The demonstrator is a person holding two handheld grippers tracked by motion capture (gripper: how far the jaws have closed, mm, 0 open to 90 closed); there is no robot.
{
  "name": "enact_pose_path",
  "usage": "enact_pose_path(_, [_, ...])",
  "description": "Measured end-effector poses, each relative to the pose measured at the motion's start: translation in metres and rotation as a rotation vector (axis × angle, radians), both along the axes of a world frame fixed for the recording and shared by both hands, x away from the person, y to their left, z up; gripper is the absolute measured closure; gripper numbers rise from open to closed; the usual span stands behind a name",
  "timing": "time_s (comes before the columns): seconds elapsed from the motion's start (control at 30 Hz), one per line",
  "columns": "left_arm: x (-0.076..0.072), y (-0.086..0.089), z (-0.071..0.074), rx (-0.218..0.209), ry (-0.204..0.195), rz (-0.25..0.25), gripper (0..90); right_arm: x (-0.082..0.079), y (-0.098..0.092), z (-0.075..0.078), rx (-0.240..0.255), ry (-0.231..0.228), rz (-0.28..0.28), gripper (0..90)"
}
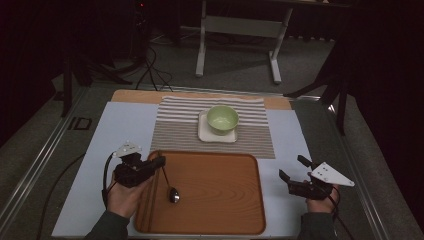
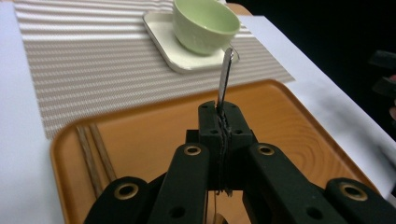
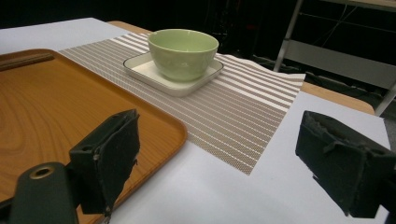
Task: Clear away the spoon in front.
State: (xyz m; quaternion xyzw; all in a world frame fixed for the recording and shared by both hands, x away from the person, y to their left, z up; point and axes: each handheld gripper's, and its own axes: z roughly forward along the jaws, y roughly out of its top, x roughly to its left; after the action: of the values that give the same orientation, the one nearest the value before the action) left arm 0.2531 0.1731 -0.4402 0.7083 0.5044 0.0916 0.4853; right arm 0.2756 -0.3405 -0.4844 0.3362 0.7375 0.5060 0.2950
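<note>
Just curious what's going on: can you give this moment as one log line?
left tongs: shut on spoon over tray | right tongs: open, beside tray

bowl [image 1: 222,119]: pale green | plate [image 1: 204,132]: white | placemat [image 1: 175,125]: grey-white stripes | tray [image 1: 220,190]: orange-brown woodgrain | spoon [image 1: 173,195]: silver

Left gripper [image 1: 159,161]: black body, grey three-cornered plate on top, black cable looping off rear. Close up, jaws matte black, linkage arms broad, brass-ringed rivet holes, small dark screws near tips. Right gripper [image 1: 291,168]: same black build, larger pale grey triangular plate with small dots, cable trailing behind. Its pads [image 3: 109,156] blocky, dark, rough-faced, edges frayed. Sleeves [image 1: 107,227] dark grey-green at both wrists.
</note>
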Motion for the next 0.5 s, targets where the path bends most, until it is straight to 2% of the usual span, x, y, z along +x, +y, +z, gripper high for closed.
enact_pose_path(0.1, [-0.001,-0.002,-0.004,-0.016,0.032,-0.041,89.7,0.0,0.001,0.0,-0.002,0.0,0.003,13.1])
enact_pose_path(0.17, [0.001,-0.005,-0.009,0.003,0.05,-0.059,89.6,0.0,0.001,0.0,-0.003,-0.003,0.005,13.0])
enact_pose_path(0.23, [0.005,-0.007,-0.015,0.002,0.067,-0.077,89.2,0.0,0.001,0.0,-0.003,-0.002,0.005,13.0])
enact_pose_path(0.37, [0.02,-0.012,-0.032,0.042,0.102,-0.08,86.3,0.0,0.001,0.0,-0.001,0.0,0.004,13.0])
enact_pose_path(0.5, [0.034,-0.014,-0.055,0.06,0.172,-0.077,83.2,0.001,0.002,0.0,-0.003,0.001,0.005,13.0])
